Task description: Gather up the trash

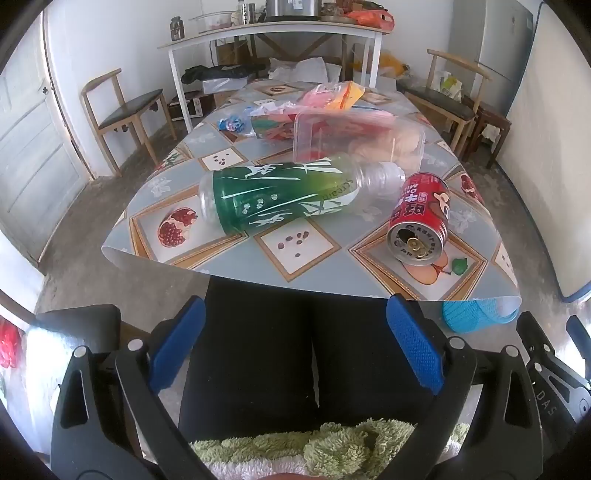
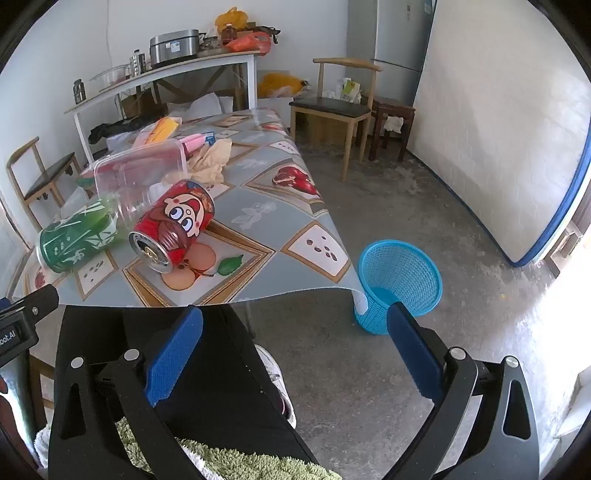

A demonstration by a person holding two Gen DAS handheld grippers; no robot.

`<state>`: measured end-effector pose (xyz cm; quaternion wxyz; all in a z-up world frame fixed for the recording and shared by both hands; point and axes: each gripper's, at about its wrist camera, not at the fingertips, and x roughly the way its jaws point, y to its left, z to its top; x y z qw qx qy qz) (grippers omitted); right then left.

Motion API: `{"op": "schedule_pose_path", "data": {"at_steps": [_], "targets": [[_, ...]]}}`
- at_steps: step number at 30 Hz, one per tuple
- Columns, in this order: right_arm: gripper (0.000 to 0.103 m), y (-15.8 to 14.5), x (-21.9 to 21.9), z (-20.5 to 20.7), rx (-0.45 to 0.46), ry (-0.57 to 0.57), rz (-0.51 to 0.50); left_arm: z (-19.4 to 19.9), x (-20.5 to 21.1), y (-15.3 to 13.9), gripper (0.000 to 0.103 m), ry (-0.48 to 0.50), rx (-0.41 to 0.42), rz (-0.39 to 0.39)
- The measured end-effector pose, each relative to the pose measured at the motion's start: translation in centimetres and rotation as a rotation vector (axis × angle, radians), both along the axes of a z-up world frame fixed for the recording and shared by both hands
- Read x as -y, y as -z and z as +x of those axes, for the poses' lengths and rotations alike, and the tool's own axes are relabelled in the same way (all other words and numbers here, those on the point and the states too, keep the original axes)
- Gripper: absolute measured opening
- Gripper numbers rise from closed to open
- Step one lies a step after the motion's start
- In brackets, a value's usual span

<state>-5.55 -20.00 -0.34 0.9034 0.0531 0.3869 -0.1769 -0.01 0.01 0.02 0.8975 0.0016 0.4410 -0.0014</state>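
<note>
A green-labelled plastic bottle [image 1: 280,195] lies on its side on the table [image 1: 317,258], next to a red can [image 1: 419,218] also on its side. Behind them lies a clear plastic box [image 1: 354,136] with wrappers [image 1: 332,96] and crumpled paper further back. A blue mesh basket [image 2: 400,280] stands on the floor at the table's near right corner. My left gripper [image 1: 295,339] is open and empty, held below the table's near edge. My right gripper [image 2: 295,343] is open and empty, between the table edge and the basket. The bottle [image 2: 79,238] and can [image 2: 173,225] also show in the right wrist view.
Wooden chairs stand left [image 1: 122,107] and right [image 2: 336,107] of the table. A white shelf table [image 1: 273,33] with pots and bags stands at the back wall. A white mattress [image 2: 498,129] leans on the right wall. My legs in black trousers [image 1: 306,354] are below the grippers.
</note>
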Motion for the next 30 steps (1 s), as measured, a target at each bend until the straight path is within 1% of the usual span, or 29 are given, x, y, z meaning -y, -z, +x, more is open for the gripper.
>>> {"op": "schedule_pose_path", "data": {"at_steps": [10,11,16,30], "targets": [[0.097,0.01,0.08,-0.25,-0.008,0.001,0.001,0.31,-0.23,0.06,0.095,0.009,-0.009,-0.002],[0.097,-0.01,0.06,-0.28,-0.008,0.000,0.000,0.15,0.45,0.08,0.095,0.013,-0.002,0.009],[0.097,-0.11,-0.01,-0.43,-0.007,0.000,0.000,0.17,0.31,0.04,0.095,0.018,-0.004,0.006],[0.097,-0.24,-0.01,-0.70,-0.006,0.000,-0.001,0.37,0.12,-0.05,0.095,0.008,-0.009,0.002]]}}
